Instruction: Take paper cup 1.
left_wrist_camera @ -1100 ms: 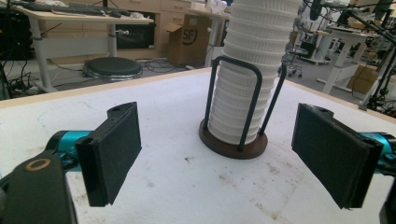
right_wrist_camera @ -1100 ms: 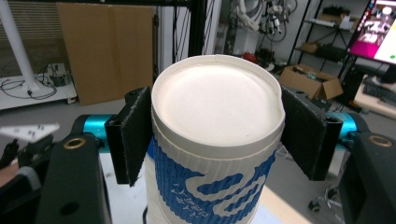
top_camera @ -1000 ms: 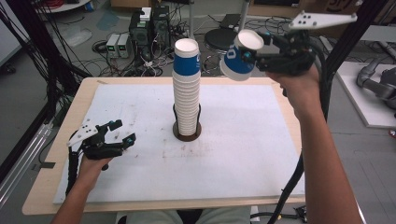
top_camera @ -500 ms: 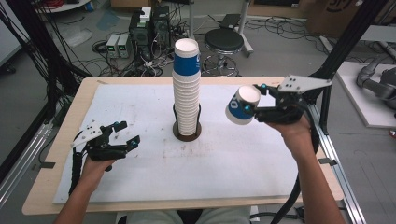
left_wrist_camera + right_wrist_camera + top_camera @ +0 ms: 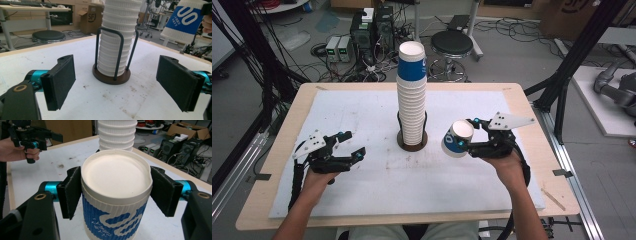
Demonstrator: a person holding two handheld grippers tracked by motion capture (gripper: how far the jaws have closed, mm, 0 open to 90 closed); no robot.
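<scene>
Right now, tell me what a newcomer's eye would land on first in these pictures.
First, the tall stack of cups standing in a wire holder at the middle of the white table. Next, the blue-and-white cup clamped sideways in the right gripper, just right of the stack. The left gripper sits open near the table's left side.

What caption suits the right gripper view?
Right gripper clamps an upside-down blue-and-white paper cup above the white table mat.
</scene>
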